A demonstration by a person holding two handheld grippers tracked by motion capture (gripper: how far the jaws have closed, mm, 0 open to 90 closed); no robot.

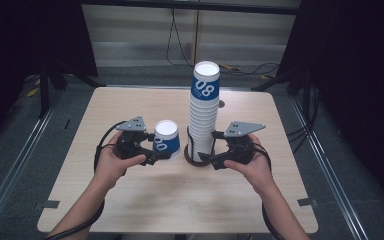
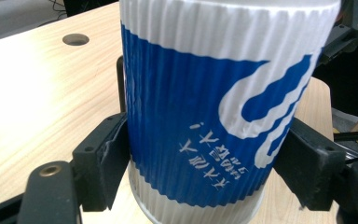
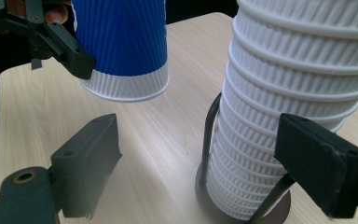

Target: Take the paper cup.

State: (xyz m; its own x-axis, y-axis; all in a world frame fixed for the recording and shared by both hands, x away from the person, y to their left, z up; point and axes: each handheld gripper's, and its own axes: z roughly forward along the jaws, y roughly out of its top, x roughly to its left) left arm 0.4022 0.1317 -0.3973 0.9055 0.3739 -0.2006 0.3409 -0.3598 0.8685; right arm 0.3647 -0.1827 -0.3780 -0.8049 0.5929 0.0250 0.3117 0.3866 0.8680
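Cup in hand: my left hand-held gripper (image 1: 161, 156) is clamped on the upside-down blue-and-white ribbed paper cup (image 1: 166, 139), axis near upright, hanging just above the worktop (image 1: 145, 200) left of the tall cup stack (image 1: 202, 112). Right hand-held gripper (image 1: 206, 156) gapes wide around the stack's base.

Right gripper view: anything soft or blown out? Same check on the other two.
Right gripper view: near jaws blurred, cup stack fairly sharp. Left gripper view: held cup sharp, white band near its top edge bright. High view: evenly lit table, dark surround, soft shadows under both hands.
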